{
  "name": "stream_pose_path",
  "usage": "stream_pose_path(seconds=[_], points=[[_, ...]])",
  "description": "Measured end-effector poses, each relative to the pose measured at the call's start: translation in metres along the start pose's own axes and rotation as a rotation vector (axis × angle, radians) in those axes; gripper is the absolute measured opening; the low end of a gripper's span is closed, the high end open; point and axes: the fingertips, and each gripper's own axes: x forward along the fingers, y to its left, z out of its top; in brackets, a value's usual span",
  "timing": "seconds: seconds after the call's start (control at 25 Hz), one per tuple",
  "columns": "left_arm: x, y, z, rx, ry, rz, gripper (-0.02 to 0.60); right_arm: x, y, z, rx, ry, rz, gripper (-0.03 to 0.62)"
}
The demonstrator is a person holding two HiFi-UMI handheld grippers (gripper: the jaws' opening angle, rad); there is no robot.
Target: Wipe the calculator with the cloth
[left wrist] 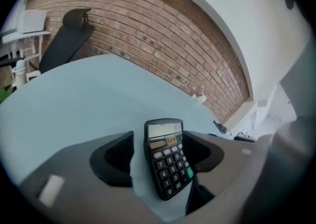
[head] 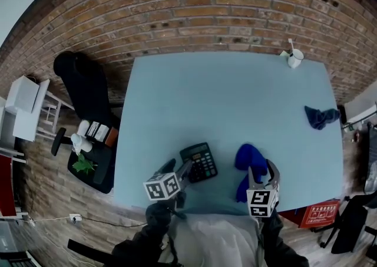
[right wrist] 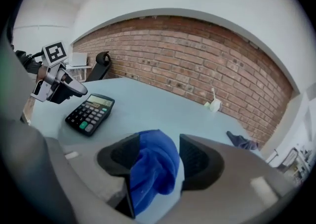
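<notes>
Left gripper point(left wrist: 158, 153): jaws apart, straddling the calculator point(head: 198, 162) without clamping it.
Calculator: lying flat near the front edge of the table point(head: 235, 95).
Right gripper point(right wrist: 157, 161): jaws spread, loose around the cloth point(head: 248, 160) (blue, bunched up).

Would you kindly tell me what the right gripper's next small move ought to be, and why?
Probably close the right gripper on the blue cloth: its jaws stand open with the cloth between them, not clamped. The calculator lies on the table close by, inside the open left gripper.
</notes>
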Motion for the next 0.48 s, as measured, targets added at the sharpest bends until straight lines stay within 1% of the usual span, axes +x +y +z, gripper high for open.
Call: stream_pose_path(seconds=[0.04,0.12,0.2,0.24,0.28,0.32,0.4,0.48], points=[[-0.006,0.002,0.004,-0.024,-0.049,0.002,0.277,-0.005,0.000,0.008,-0.010,-0.038,-0.011,0.241],[-0.017,0.001,0.012,-0.047,-0.124,0.003,0.187,-0.018,0.003,0.026,-0.027,-0.128,-0.022,0.235],[-0.023,-0.005,0.015,-0.031,-0.149,0.003,0.153,-0.034,0.009,0.048,-0.031,-0.228,-0.010,0.215],[-0.024,-0.011,0.017,-0.018,-0.147,-0.009,0.100,-0.041,0.013,0.059,-0.024,-0.273,0.005,0.164],[-0.022,-0.019,0.019,-0.008,-0.143,-0.031,0.069,-0.044,0.018,0.069,-0.008,-0.307,0.031,0.085],[-0.019,-0.028,0.021,-0.003,-0.142,-0.064,0.017,-0.043,0.025,0.075,0.018,-0.325,0.073,0.035],[-0.015,-0.047,0.021,-0.019,-0.140,-0.142,0.006,-0.034,0.048,0.075,0.100,-0.302,0.189,0.018],[-0.015,-0.060,0.014,-0.050,-0.131,-0.201,0.006,-0.024,0.072,0.063,0.170,-0.241,0.287,0.004]])
